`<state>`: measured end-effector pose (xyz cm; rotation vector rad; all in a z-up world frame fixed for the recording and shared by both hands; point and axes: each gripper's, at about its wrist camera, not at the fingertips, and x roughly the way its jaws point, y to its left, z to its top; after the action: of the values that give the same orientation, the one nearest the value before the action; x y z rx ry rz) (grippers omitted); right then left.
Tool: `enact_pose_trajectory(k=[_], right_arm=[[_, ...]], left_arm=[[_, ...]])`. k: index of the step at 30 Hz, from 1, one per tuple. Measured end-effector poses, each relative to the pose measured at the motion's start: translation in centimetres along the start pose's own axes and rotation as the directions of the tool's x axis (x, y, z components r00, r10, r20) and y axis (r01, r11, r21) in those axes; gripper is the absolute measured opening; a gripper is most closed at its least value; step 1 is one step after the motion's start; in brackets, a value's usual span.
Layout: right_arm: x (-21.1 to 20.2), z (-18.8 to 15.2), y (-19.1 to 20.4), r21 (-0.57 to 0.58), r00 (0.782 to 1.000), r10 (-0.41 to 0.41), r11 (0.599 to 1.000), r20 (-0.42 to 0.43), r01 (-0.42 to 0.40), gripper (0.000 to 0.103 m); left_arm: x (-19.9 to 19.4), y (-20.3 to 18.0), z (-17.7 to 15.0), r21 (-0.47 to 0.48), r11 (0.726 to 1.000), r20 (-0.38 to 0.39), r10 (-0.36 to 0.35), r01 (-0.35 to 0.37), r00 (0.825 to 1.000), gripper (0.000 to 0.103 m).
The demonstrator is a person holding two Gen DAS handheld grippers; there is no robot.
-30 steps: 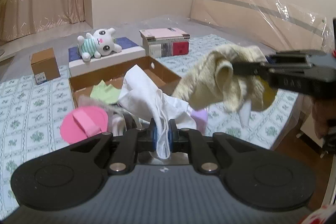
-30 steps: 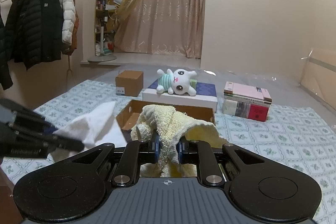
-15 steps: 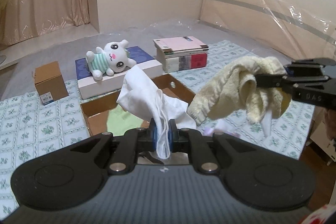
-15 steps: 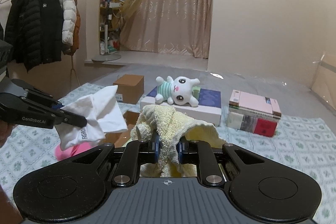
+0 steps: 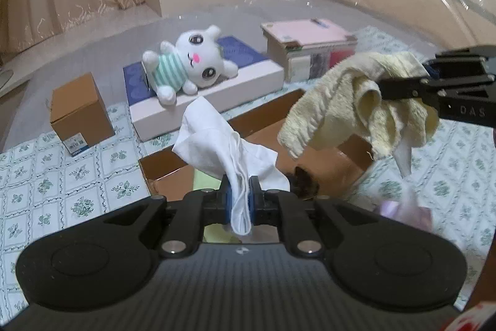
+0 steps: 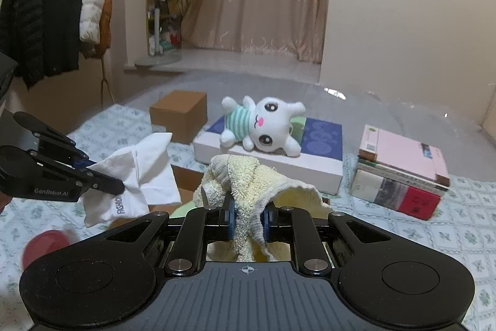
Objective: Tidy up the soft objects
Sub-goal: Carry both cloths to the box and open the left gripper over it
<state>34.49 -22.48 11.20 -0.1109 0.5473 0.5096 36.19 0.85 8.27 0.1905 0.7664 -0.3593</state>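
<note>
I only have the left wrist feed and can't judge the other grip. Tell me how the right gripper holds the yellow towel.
Observer: The right gripper is shut on the yellow towel, with a fold pinched between its blue pads.
Operator: Report what is under the left gripper.
Observer: A blurred reddish round thing shows below the left gripper. I cannot tell what it is.
Operator: Check the white cloth for markings.
Observer: The white cloth has dark printed lettering near its lower edge.
</note>
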Motion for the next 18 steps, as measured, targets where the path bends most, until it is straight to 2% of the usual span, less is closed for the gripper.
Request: enact_pose_trajectory(k=[8,10,12,18], right_arm=[[5.4,0.8,-1.2,-0.003,1.000,0.009,1.000,-0.021,-0.009,0.016],[6.5,0.8,-1.4,-0.002,1.000,0.005,1.000,-0.030,-0.005,0.016],[7.6,0.6,-1.5,-0.003,0.999,0.004,1.000,-0.043,-0.004,0.016],[9.7,-0.6,-2.0,0.002,0.995,0.002,1.000,-0.096,-0.002,0.016]], left_arm=[[5.3,1.5,1.0,0.018,1.000,-0.067,0.025,-0.024,0.997,0.010],[6.6,1.7,1.1,0.013,1.000,-0.090,0.028,-0.027,0.996,0.014],[7.5,1.8,1.1,0.021,0.999,-0.113,0.026,-0.024,0.993,0.025],[7.1,1.8,0.9,0.033,0.999,-0.090,0.025,-0.022,0.996,0.025]])
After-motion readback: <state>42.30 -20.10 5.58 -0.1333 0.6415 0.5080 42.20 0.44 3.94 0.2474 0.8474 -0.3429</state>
